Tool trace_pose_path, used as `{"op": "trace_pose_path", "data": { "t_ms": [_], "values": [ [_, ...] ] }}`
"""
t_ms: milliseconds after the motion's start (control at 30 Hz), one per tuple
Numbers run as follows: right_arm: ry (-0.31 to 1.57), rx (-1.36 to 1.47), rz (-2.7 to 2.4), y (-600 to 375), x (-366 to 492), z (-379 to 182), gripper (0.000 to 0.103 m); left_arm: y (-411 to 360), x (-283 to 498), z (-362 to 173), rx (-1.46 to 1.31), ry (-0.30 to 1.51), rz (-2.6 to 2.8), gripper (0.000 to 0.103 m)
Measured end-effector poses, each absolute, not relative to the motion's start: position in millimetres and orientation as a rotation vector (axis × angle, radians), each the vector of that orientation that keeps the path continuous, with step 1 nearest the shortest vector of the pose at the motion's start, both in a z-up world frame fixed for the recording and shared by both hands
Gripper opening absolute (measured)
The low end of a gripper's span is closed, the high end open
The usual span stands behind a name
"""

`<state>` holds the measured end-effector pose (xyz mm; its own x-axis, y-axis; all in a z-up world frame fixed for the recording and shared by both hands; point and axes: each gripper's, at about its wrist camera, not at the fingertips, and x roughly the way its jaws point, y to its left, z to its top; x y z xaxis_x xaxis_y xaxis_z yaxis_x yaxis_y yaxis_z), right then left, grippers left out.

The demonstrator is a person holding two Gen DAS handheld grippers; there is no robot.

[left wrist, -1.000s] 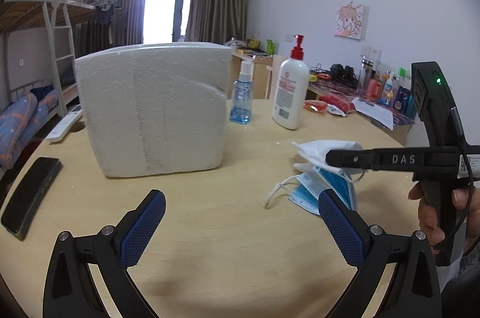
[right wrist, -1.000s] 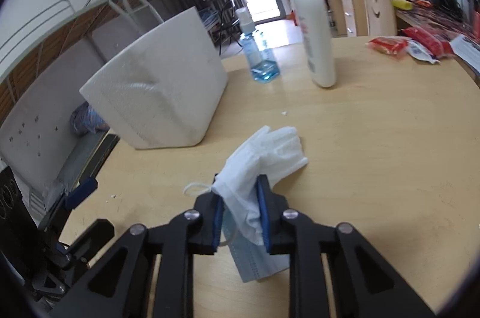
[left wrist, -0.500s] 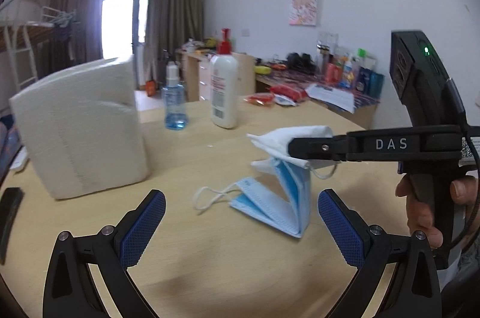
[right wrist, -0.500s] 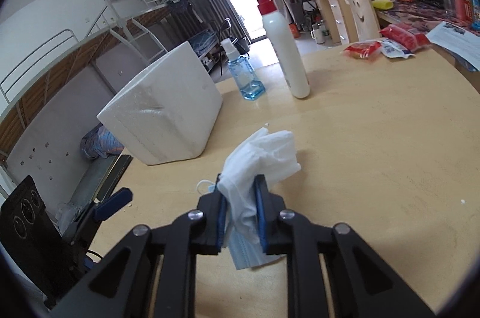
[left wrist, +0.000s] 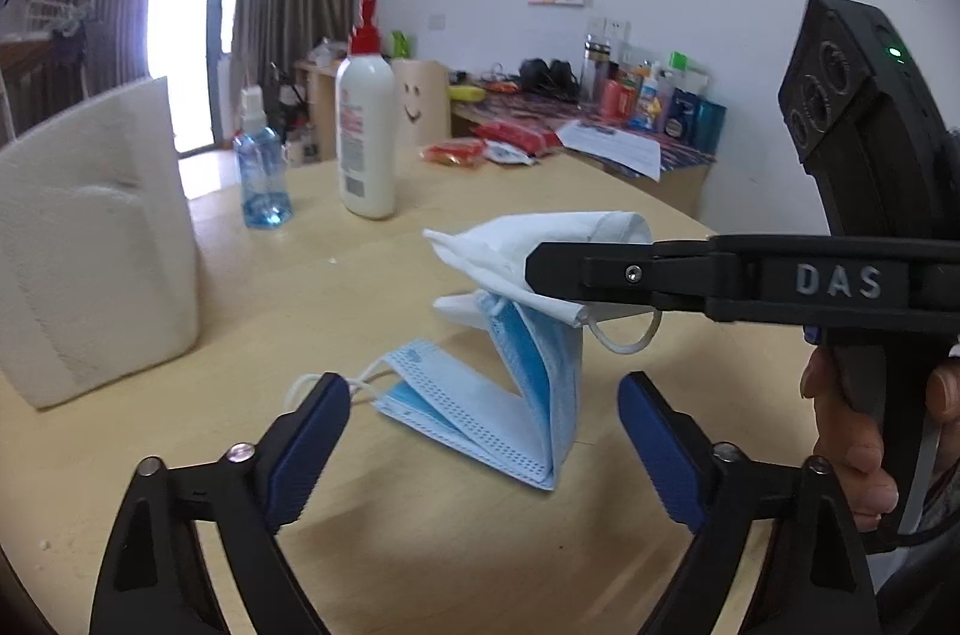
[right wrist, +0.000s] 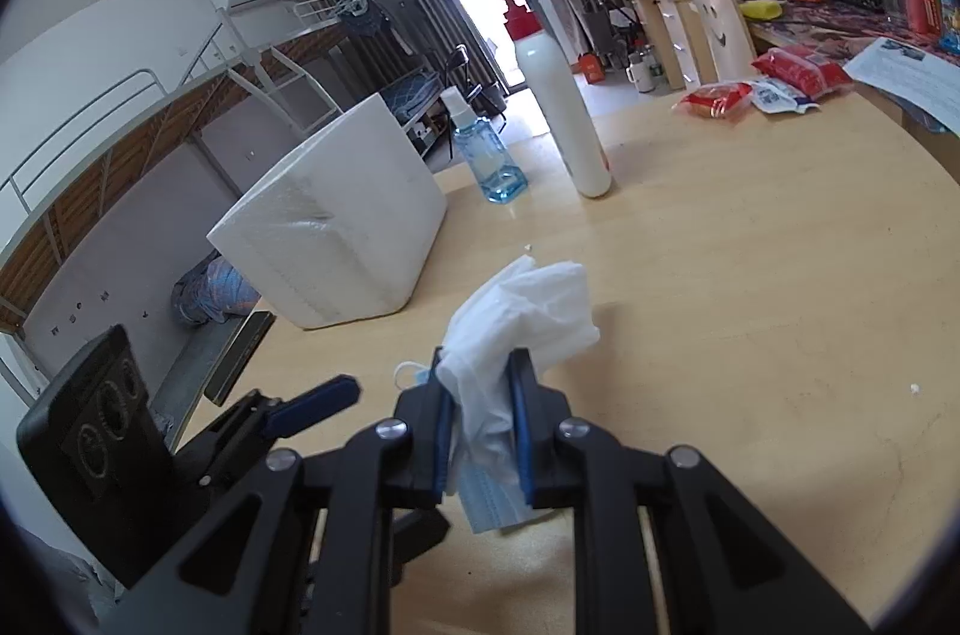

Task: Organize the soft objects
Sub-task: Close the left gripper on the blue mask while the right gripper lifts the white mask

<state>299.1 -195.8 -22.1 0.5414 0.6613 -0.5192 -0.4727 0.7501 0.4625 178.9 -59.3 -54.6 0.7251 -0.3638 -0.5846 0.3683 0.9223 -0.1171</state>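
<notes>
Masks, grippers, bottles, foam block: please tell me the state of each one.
Masks: bunched, partly lifted, lower end on table.
Right gripper: shut on masks.
Left gripper: open, just closing a little, touching nothing.
Pump bottle: upright.
Spray bottle: upright.
Foam block: standing.

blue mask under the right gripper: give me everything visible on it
The blue mask is a pleated disposable face mask, light blue, thin nonwoven fabric by its look, with white ear loops. It is folded into a V: one half lies flat on the wooden table, the other rises steeply to the right gripper, whose jaws are shut on it together with a white mask. One loop trails on the table near the left gripper, whose open jaws straddle the mask without touching it.
</notes>
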Motion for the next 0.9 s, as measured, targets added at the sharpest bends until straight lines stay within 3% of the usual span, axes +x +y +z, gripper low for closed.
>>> {"op": "trace_pose_path", "data": {
  "t_ms": [167, 267, 300, 367, 400, 533, 900],
  "values": [
    [0.726, 0.285, 0.695, -199.0, 298.0, -22.4, 0.021, -65.5, 188.7, -60.2, 0.001, 0.694, -0.425, 0.06],
    [0.726, 0.293, 0.701, -201.2, 298.0, -24.1, 0.021, -73.8, 192.7, -63.3, 0.008, 0.733, -0.467, 0.033],
    [0.727, 0.296, 0.7, -202.0, 298.2, -24.6, 0.021, -75.7, 193.2, -63.5, 0.004, 0.74, -0.485, 0.03],
    [0.726, 0.303, 0.705, -203.6, 297.9, -25.0, 0.022, -77.9, 193.2, -63.1, -0.003, 0.738, -0.492, 0.012],
    [0.724, 0.305, 0.704, -204.7, 297.5, -24.9, 0.022, -78.6, 193.0, -63.4, -0.007, 0.744, -0.502, 0.008],
    [0.718, 0.315, 0.695, -211.0, 296.9, -24.0, 0.022, -77.6, 189.0, -63.6, 0.006, 0.743, -0.497, 0.003],
    [0.727, 0.323, 0.629, -229.3, 298.1, -28.5, 0.021, -55.9, 182.5, -61.6, 0.019, 0.739, -0.425, 0.003]
  ]
}}
